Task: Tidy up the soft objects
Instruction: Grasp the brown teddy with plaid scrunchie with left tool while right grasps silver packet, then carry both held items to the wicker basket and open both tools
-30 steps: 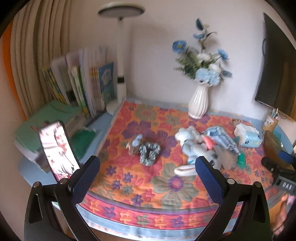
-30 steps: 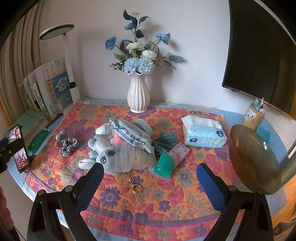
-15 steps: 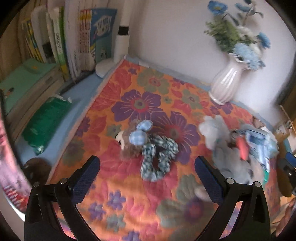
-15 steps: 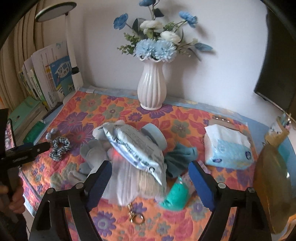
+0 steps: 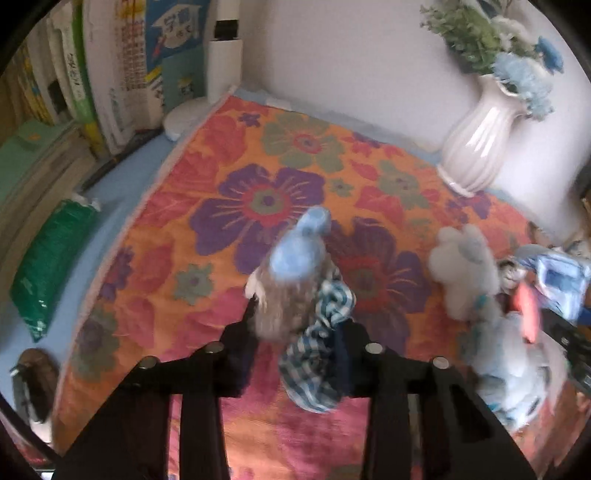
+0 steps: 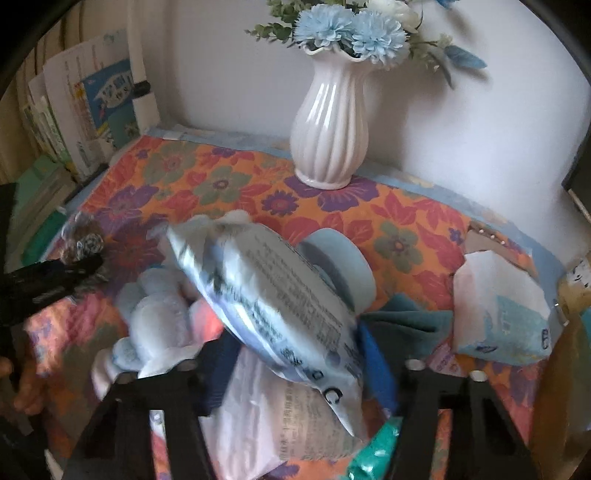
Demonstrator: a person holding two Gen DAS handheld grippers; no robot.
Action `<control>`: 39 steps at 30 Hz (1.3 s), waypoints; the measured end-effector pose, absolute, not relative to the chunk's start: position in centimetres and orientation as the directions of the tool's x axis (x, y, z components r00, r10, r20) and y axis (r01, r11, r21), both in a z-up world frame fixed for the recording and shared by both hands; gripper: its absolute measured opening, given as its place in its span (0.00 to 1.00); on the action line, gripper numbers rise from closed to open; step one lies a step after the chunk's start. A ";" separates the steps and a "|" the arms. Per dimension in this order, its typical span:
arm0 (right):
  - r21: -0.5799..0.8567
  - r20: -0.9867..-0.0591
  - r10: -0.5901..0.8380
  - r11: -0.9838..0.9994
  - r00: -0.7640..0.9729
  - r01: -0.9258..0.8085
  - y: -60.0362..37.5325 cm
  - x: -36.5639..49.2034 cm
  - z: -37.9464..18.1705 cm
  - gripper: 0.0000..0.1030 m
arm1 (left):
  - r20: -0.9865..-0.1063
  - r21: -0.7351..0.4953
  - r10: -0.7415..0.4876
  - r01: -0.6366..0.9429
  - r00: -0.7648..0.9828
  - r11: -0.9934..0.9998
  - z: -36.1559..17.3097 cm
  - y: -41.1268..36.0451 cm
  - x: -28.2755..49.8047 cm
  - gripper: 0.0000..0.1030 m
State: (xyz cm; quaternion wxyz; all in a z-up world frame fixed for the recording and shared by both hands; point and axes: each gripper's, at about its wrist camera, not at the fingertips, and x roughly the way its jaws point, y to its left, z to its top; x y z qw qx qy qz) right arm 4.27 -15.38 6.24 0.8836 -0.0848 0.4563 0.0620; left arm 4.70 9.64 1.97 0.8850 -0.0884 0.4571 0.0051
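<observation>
Soft toys lie on a flowered cloth (image 5: 236, 177) covering the counter. The left gripper (image 5: 301, 343) is closing, a small plush (image 5: 291, 280) and checked scrunchie (image 5: 317, 354) between its fingers; the right gripper (image 6: 295, 354) is closing around a wipes packet (image 6: 266, 295). Behind stand a white vase (image 6: 328, 125) and books (image 5: 118, 62) against the wall.

The grey plush toy (image 5: 480, 284) is blurred; the flowers (image 6: 351, 29) are cropped.
</observation>
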 end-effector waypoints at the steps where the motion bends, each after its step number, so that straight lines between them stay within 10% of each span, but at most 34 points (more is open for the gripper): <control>1: -0.110 -0.811 0.018 0.977 0.585 -0.183 -15.4 4.2 6.3 0.45 | -0.806 -0.139 -0.063 -0.086 0.589 0.986 2.1 9.5 4.5 0.28; 18: 0.082 -0.676 0.117 0.993 0.728 -0.084 -22.2 -0.9 13.1 0.30 | -0.640 -0.180 -0.206 0.116 0.740 0.977 11.9 3.0 0.4 0.24; 39: 0.066 -0.718 -0.319 0.853 0.618 0.517 -46.4 -10.5 14.9 0.30 | -0.635 -0.273 -0.656 0.677 0.408 0.684 14.6 -32.5 0.4 0.24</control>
